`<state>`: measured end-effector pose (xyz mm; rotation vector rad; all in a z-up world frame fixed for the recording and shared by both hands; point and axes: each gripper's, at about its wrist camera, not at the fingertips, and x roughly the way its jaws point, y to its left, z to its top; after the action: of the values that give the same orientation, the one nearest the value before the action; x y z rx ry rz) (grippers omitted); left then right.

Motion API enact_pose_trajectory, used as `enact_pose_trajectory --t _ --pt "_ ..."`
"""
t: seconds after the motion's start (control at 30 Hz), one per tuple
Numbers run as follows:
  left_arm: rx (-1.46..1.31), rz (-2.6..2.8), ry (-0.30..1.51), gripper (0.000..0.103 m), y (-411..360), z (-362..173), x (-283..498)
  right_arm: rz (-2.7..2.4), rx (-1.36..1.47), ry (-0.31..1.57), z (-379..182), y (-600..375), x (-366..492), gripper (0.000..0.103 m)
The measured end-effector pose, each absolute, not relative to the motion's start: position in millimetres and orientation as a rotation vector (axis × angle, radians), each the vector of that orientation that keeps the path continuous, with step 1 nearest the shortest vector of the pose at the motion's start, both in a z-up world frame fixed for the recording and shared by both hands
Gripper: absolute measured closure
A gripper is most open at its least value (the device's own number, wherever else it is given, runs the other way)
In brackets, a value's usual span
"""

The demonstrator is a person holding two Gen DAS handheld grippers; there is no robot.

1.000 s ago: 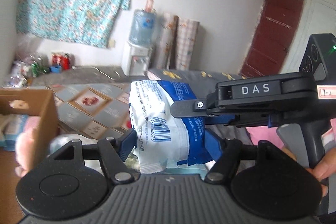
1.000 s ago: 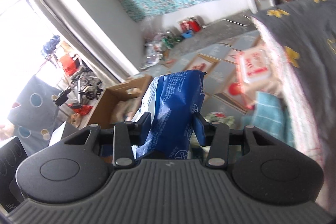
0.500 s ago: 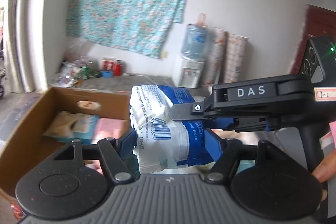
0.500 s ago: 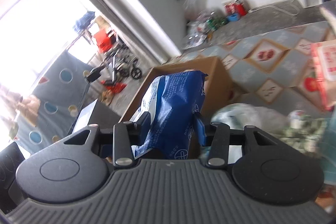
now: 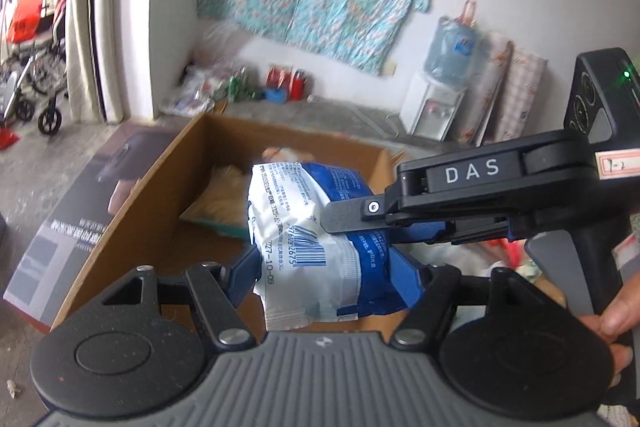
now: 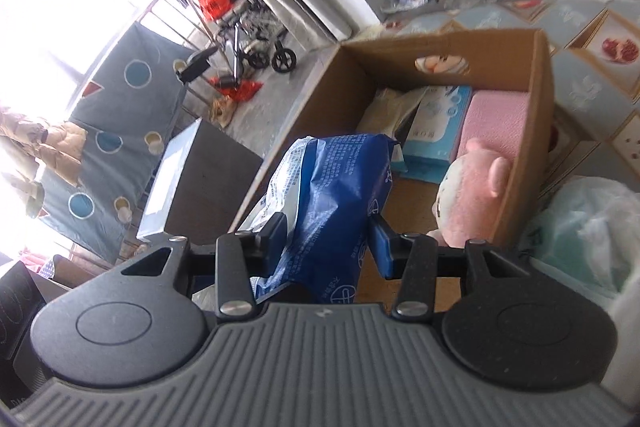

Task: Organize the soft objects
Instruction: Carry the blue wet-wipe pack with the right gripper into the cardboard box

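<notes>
A soft blue and white plastic pack [image 5: 316, 243] is held between both grippers above an open cardboard box [image 5: 132, 203]. My left gripper [image 5: 324, 275] is shut on the pack's lower end. My right gripper [image 6: 328, 239] is shut on the same pack [image 6: 324, 203] from the side; its body reaches in from the right in the left wrist view [image 5: 472, 195]. The box [image 6: 540, 99] holds a pink plush toy [image 6: 472, 183], a pink folded cloth [image 6: 496, 119], a light blue tissue pack [image 6: 436, 123] and a beige pack [image 6: 388, 111].
A dark flat carton [image 5: 68, 219] lies left of the box. A plastic bag [image 6: 584, 227] sits right of it on the patterned floor mat [image 6: 592, 39]. A wheelchair [image 6: 248, 31] stands by the doorway; a water dispenser [image 5: 436, 95] and bottles stand along the far wall.
Both grippers have carried the pack leftward from beside the bed until it hangs over the cardboard box. The box now fills the middle of both views.
</notes>
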<state>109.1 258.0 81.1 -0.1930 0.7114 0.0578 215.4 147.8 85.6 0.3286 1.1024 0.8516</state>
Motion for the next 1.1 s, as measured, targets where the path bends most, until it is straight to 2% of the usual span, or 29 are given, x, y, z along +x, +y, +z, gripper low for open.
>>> enact_pose_trajectory --t 0.4,0.53,0.8,0.97,1.1 --pt "-0.107 0.107 0.855 0.033 314.9 24.4 179.9 0.758 0.382 1.264 -3.0 220.4 286.7 0.061" --pt "-0.015 0.180 0.892 0.039 318.4 11.6 185.9 0.712 0.385 1.364 -40.0 240.0 297.5 0.065" --pt "0.000 0.136 0.891 0.039 313.2 22.5 159.0 0.707 0.373 1.428 -46.5 243.2 288.6 0.066" --pt "-0.027 0.091 0.858 0.039 314.5 38.6 138.4 0.704 0.365 1.488 -51.7 240.4 281.4 0.063" --pt "-0.066 0.078 0.852 0.039 316.0 43.0 126.1 0.707 0.343 1.486 -60.5 252.1 279.3 0.067"
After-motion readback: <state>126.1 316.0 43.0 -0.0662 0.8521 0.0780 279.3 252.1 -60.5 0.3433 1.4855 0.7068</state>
